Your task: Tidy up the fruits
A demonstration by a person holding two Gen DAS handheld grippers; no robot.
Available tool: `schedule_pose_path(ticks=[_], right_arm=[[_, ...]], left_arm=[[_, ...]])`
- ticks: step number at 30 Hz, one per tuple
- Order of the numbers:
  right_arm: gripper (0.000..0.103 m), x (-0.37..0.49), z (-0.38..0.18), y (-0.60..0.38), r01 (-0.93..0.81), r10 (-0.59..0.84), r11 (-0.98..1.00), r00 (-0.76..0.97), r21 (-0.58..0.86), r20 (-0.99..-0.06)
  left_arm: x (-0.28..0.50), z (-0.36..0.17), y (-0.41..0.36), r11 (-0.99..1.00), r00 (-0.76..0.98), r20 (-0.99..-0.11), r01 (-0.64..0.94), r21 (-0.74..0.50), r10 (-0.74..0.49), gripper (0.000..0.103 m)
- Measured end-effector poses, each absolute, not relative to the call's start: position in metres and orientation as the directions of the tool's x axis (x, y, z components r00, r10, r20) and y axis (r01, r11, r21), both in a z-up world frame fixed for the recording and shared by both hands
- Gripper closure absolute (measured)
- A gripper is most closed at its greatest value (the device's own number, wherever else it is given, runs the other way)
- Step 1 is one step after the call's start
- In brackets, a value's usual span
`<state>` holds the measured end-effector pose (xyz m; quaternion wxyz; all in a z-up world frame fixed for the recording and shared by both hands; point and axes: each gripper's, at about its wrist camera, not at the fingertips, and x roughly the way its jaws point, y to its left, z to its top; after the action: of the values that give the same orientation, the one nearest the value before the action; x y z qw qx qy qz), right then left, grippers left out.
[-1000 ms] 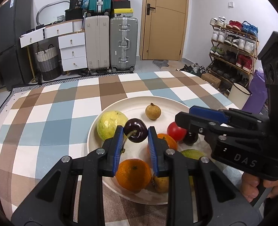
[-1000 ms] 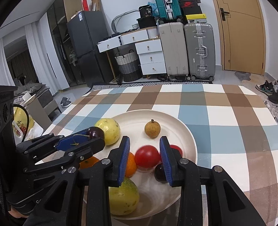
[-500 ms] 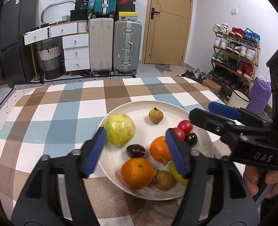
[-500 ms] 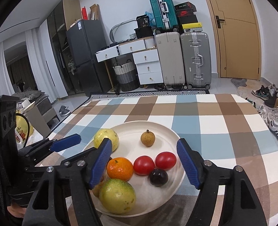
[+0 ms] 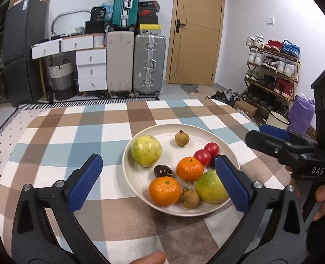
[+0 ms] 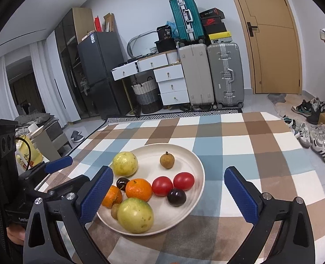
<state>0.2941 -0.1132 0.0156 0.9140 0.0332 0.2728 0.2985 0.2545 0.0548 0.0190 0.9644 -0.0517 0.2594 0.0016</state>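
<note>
In the left wrist view, going left to right, the left tongs (image 5: 159, 183) stand with jaws opening wide and nothing between the pads: one blue pad sits over bare checked tabletop (image 5: 74, 132) at lower left, the other overlaps the plate's (image 5: 206, 211) right edge. The fruits all lie on the plate, centre to lower right of the frame: a yellow-green guava (image 5: 146, 151), a dark cherry (image 5: 160, 170), two oranges (image 5: 189, 169), a longan, then two red tomatoes (image 5: 202, 157).

In the right wrist view, the right tongs (image 6: 169, 194) are also opening and empty, framing the tomatoes and a dark plum (image 6: 176, 196). The plate lies ahead of and below both tongs; neither looks clearly nearer.
</note>
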Motion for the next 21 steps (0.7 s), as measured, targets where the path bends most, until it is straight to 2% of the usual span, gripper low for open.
schedule_pose_path(ticks=[21], right_arm=[[0.000, 0.218, 0.023, -0.138, -0.612, 0.594, 0.783, 0.684, 0.111, -0.424]], left_arm=[[0.168, 0.018, 0.054, 0.996, 0.893, -0.449, -0.068, -0.065, 0.032, 0.001]])
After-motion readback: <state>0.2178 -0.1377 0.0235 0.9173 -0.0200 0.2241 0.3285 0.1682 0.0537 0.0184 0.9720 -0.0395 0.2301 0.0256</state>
